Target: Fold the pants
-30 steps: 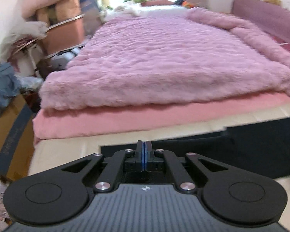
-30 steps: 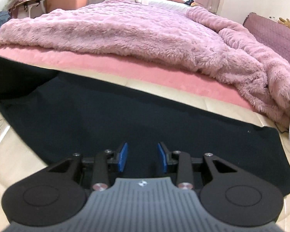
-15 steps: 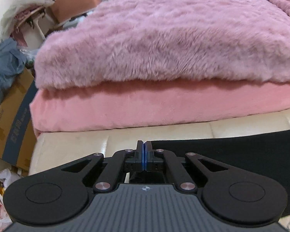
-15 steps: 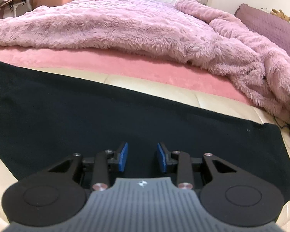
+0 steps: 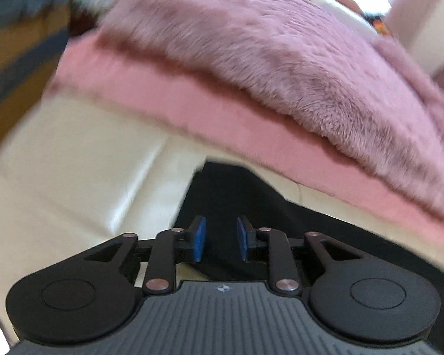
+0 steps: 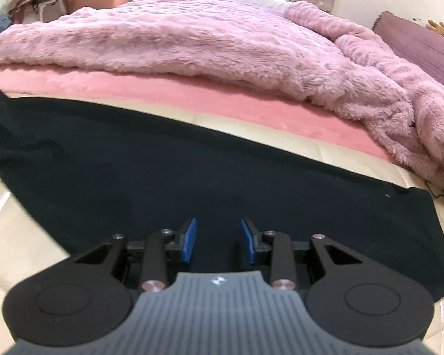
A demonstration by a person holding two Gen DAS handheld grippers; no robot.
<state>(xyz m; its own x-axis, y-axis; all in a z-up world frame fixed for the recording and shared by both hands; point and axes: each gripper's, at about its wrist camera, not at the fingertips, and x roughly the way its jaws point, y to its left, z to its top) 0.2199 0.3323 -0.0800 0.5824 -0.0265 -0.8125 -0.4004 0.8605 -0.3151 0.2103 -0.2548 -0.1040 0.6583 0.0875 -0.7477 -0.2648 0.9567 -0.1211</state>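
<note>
The black pants lie spread flat on the cream padded bench at the foot of the bed, along its edge beside the pink sheet and the fluffy pink blanket. I judge the cloth to be soft, light and limp: it will sag and drag when lifted, so it is better to take it at a corner or hem, with both layers together.

The left claw is over the left end of the pants, near their corner at the bench's left part. Its jaws have just been opening and stand a little apart; only cloth lies below them, nothing is pinched.

The right claw hovers over the middle of the pants, its blue pads partly apart and holding nothing.
</note>
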